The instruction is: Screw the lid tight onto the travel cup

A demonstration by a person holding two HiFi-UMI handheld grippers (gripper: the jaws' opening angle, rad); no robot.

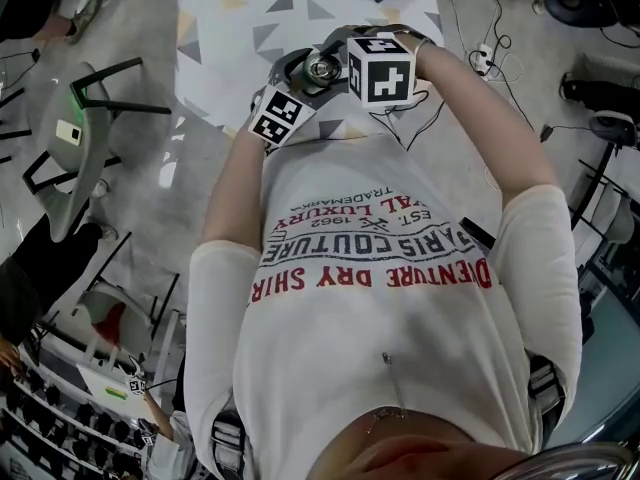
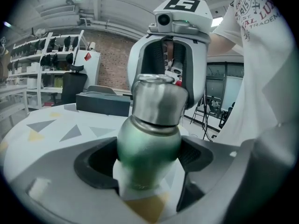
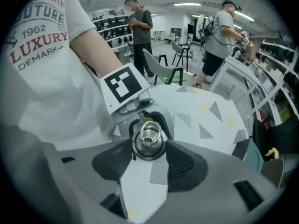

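A green travel cup (image 2: pixel 147 148) stands upright between the jaws of my left gripper (image 2: pixel 148 160), whose pads press on its rounded body. Its steel lid (image 2: pixel 159 99) sits on the neck. From above, my right gripper (image 3: pixel 148 146) comes down over the lid (image 3: pixel 148 139), and its dark pads (image 3: pixel 187 164) touch the lid on both sides. In the head view the cup's shiny top (image 1: pixel 320 66) shows between the two marker cubes, held over the table in front of the person's chest.
Below the cup lies a white table (image 1: pixel 230 28) with grey and yellow triangles. A green-grey chair (image 1: pixel 75 138) stands to the left on the floor, cables (image 1: pixel 490 53) to the right. Two people (image 3: pixel 140 27) stand far behind, and shelves (image 2: pixel 46 55) line the wall.
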